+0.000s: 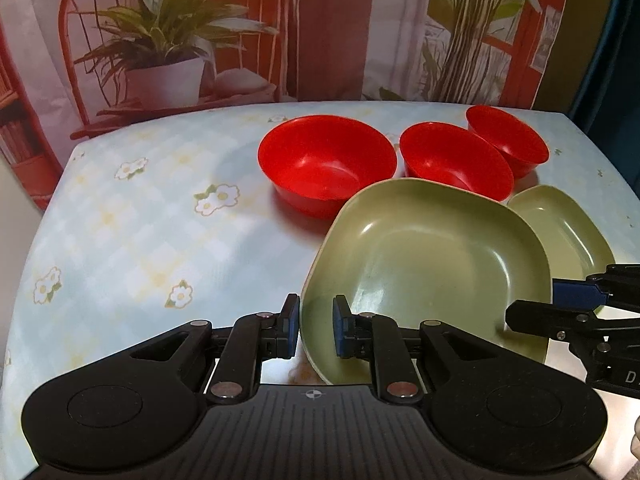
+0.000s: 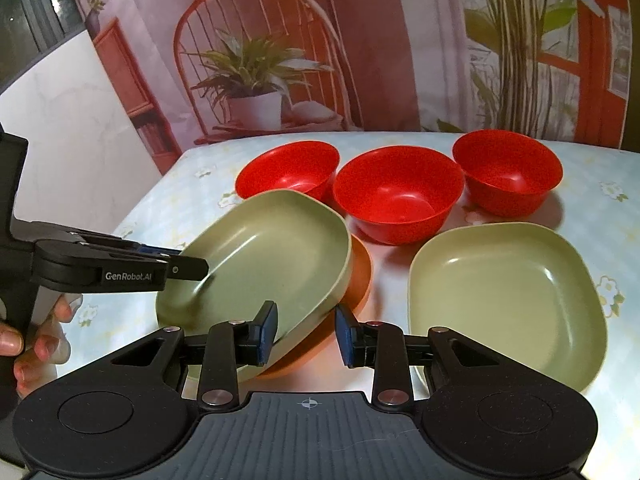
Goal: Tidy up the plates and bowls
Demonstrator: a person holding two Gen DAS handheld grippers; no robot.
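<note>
Both tools grip one green plate (image 2: 260,256): right tool (image 2: 306,334) pinches its near rim, jaws narrow, w/ an orange plate (image 2: 358,280) just under; left tool (image 1: 316,326) clamps the rim from the left. Plate tilts. Second green plate (image 2: 504,300) lies right of it on the worktop (image 1: 140,220), nearer the right tool; red bowls (image 2: 398,192) behind.

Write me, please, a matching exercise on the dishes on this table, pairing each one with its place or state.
Things:
1. tilted green plate
2. orange plate
3. second green plate
4. red bowls

Places or states:
A. in a row at the back of the table
B. rim clamped in the left gripper
C. partly hidden beneath a raised plate
D. lying level by itself, to the right in the right wrist view

Pairs: 1-B, 2-C, 3-D, 4-A
</note>
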